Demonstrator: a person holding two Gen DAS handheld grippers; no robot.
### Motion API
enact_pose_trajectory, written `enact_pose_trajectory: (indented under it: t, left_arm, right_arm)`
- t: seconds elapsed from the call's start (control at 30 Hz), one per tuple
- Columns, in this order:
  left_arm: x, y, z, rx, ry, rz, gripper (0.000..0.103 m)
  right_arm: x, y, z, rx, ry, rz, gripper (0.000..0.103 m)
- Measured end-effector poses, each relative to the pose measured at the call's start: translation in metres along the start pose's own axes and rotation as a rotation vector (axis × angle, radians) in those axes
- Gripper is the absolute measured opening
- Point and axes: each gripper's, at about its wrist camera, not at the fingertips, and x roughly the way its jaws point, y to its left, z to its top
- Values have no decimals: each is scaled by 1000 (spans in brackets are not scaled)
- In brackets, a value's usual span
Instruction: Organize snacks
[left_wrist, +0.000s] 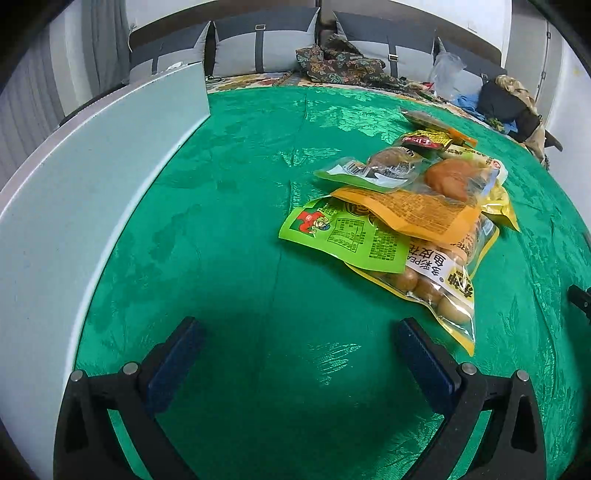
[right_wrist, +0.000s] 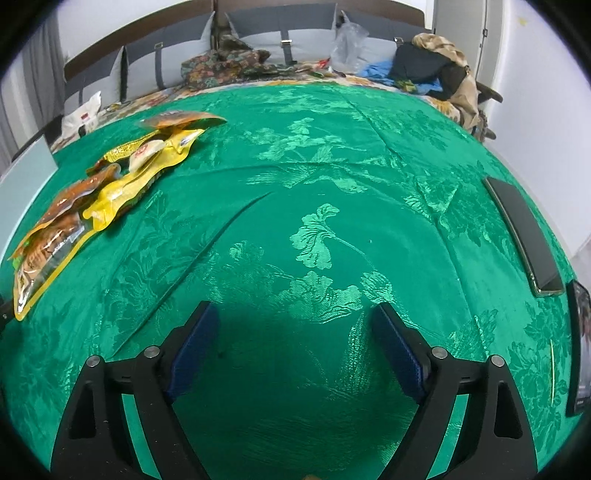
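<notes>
A pile of snack packets (left_wrist: 406, 206) lies on the green tablecloth (left_wrist: 258, 184), ahead and right of my left gripper (left_wrist: 299, 332), which is open and empty. The pile has a green packet (left_wrist: 343, 236), an orange packet (left_wrist: 413, 210) and a yellow bag of round snacks (left_wrist: 439, 284). A pale grey box wall (left_wrist: 92, 177) stands at the left. In the right wrist view the same pile (right_wrist: 99, 192) lies far left. My right gripper (right_wrist: 295, 317) is open and empty over bare cloth (right_wrist: 314, 236).
A dark phone (right_wrist: 524, 236) lies near the table's right edge, with another dark flat object (right_wrist: 580, 350) beside it. Behind the table a sofa holds grey cushions (left_wrist: 258, 48), patterned cloth (left_wrist: 340, 62), a plastic bag (right_wrist: 347, 40) and clothes (right_wrist: 432, 62).
</notes>
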Motion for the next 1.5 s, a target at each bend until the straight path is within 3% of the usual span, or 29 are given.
enact_pose_trajectory:
  t: [1.5]
  left_arm:
    - [-1,1,-1,-1,0,1,103]
  right_arm:
    - [1,0,-1,1,1,2,91]
